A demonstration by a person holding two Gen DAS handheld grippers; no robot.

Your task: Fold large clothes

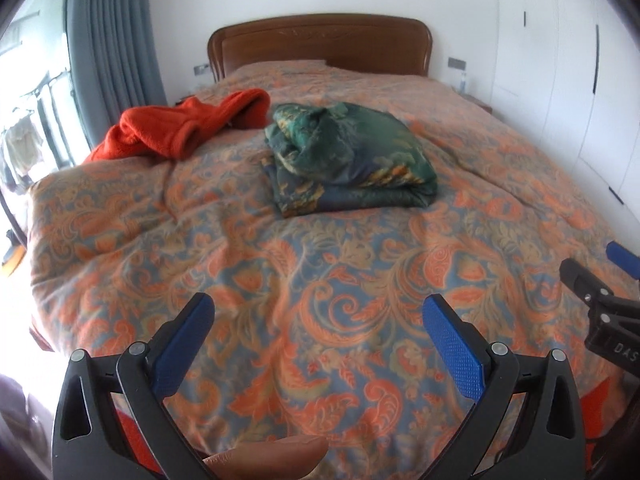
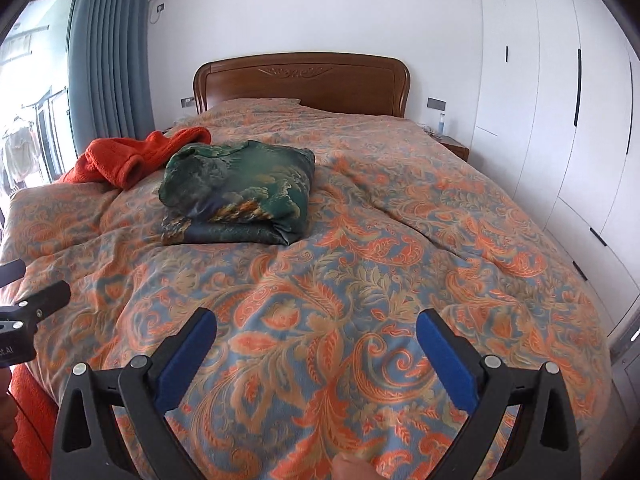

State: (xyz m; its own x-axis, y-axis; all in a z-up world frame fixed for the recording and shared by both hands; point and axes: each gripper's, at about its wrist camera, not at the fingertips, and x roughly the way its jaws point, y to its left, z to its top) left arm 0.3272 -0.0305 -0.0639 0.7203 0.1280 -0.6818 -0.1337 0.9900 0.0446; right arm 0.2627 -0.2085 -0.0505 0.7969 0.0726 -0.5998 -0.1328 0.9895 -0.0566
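A folded green patterned garment [image 1: 344,160] lies in the middle of the bed; it also shows in the right wrist view [image 2: 240,194]. A crumpled orange fleece garment [image 1: 180,126] lies to its left near the bed's left edge, also seen in the right wrist view [image 2: 132,156]. My left gripper [image 1: 318,316] is open and empty above the near part of the bed. My right gripper [image 2: 316,330] is open and empty too, beside the left one; it shows at the right edge of the left wrist view [image 1: 592,272].
The bed has an orange and blue paisley cover [image 1: 320,280] and a wooden headboard [image 1: 320,42]. Grey curtains [image 1: 112,40] and a bright window stand at the left. White wardrobe doors [image 2: 560,100] line the right wall, past a small nightstand [image 2: 454,146].
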